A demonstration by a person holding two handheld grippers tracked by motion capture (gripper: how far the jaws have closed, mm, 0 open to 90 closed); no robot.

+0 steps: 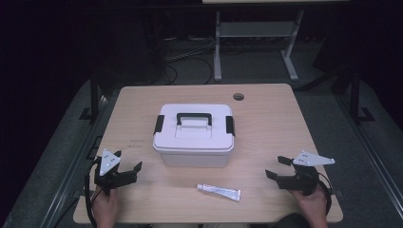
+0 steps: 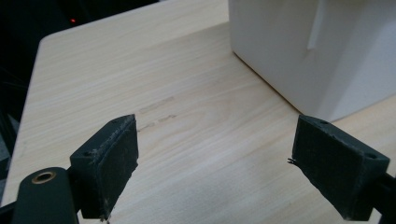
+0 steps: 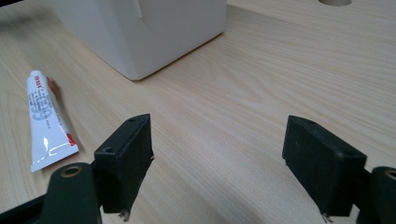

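A white tube (image 1: 218, 191) with red print lies flat near the front edge of the wooden surface (image 1: 266, 123), just before a closed white storage box (image 1: 194, 135) with black handle and latches. The left claw (image 1: 127, 167) and right claw (image 1: 278, 167) flank them, both wide apart and holding nothing.

The white tube (image 3: 46, 121) lying on the bench (image 3: 243, 93) is carrying small red lettering near its cap and grey print along its body, but all of it is showing too small and blurred to read. Nothing else is bearing text.
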